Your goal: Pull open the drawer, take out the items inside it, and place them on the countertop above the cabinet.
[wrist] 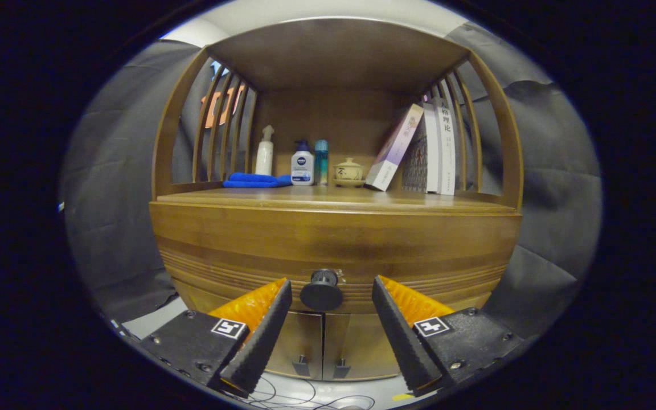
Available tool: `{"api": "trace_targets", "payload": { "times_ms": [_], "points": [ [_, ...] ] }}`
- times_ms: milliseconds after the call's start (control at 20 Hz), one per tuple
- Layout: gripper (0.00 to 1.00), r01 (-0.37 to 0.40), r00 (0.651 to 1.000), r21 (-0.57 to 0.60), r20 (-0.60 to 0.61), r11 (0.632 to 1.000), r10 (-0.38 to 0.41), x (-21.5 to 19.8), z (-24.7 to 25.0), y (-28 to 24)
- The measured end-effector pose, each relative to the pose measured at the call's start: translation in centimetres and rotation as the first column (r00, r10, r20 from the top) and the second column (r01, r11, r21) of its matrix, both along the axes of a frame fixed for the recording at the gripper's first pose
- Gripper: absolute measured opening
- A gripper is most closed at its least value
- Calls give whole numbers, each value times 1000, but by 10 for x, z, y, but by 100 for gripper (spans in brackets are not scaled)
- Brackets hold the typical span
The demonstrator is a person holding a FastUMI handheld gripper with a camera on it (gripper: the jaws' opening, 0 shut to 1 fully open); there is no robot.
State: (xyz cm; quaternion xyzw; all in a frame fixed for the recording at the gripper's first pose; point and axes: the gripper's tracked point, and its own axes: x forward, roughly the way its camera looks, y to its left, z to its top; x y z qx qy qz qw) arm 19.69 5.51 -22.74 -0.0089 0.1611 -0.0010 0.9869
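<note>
Wooden cabinet [336, 239] faces us, its one drawer [333, 267] closed. On the countertop [328, 199] we count about three books [436, 148] at the right edge, three bottles [302, 164], one blue cloth [257, 180] toward the left, one lidded cup [349, 171]. Our gripper [332, 285] stands wide open, holding nothing, its fingers flanking the single knob [322, 290] without touching.

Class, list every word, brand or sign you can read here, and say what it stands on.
"NIVEA": white pump bottle on the countertop.
"理论": white book spine; the rest blurred.
Leaning book cover: unreadable.
Open tongs flanking the drawer knob: coded squares, no words.
</note>
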Motion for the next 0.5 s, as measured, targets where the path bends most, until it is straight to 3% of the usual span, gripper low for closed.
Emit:
{"api": "trace_targets", "payload": {
  "times_ms": [500],
  "points": [
    [53, 27, 1000, 5, -6, 1000, -27, 25, -12, 8]
  ]
}}
